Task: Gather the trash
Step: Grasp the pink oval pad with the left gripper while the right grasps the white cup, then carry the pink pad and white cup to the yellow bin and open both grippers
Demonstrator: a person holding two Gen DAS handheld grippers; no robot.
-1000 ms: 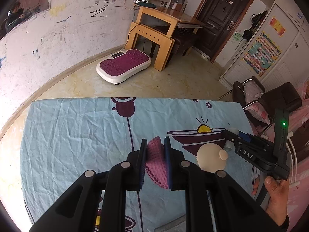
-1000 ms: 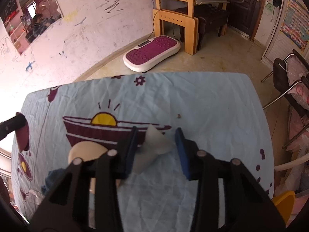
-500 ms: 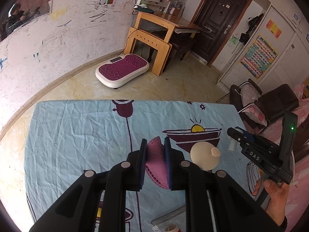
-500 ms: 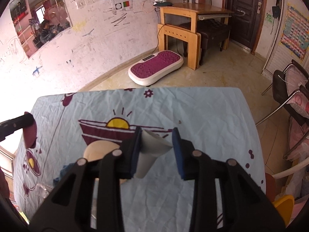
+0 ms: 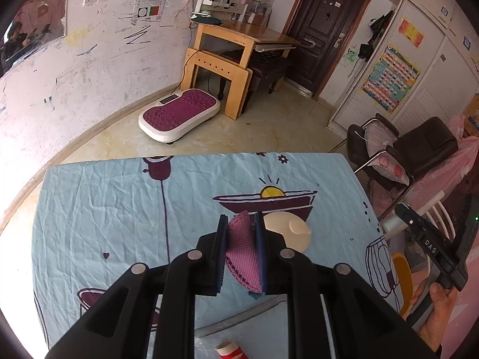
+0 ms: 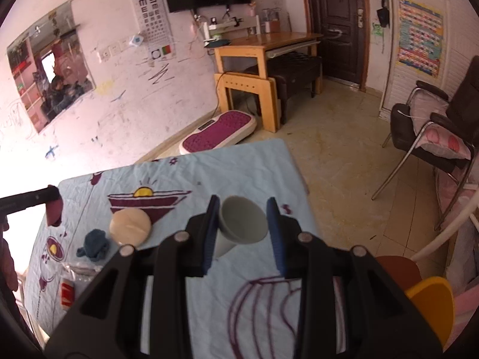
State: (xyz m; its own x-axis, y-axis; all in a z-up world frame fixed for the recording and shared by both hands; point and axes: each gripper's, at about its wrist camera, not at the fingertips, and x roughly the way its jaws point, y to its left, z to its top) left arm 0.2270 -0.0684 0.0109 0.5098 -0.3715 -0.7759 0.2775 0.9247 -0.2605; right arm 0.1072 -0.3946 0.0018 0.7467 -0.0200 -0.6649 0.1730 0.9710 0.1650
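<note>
Wrinkled matt cotton tablecloth [image 5: 98, 209]; smooth white paper cone cup [image 6: 239, 224]; purple mesh-textured pad [image 5: 242, 248].

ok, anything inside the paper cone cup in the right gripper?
The paper cone cup looks empty: bare grey wall as far as its open mouth shows. The tip is hidden, so unconfirmed.

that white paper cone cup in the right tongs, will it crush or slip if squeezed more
The white paper cone cup looks thin-walled, so a harder squeeze from the right tongs would probably crumple it. Its tapered sides might let it slide out. It seems very light, so a gentle grip likely suffices.
</note>
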